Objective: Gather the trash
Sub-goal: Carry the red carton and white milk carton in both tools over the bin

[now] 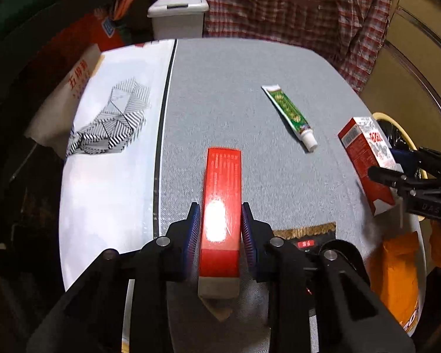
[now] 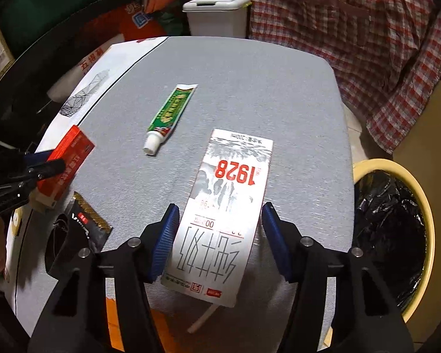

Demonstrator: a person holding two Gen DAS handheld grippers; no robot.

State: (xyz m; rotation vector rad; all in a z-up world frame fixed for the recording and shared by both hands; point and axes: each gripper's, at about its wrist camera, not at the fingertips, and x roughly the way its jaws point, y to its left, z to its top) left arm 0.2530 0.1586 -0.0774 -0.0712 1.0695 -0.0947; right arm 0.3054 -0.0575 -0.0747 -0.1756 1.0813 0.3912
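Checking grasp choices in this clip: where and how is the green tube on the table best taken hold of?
Grip the green tube across its flat mid-body, coming down from above with the fingers on its two long edges. It lies flat and alone on the grey table, narrow enough to span; the round white cap would likely slip.

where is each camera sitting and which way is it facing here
Left wrist: on the left gripper, angled down its fingers at the red box between them.
Right wrist: on the right gripper, angled down at the white carton between its fingers.
Both share: grey table, green tube, white bin.
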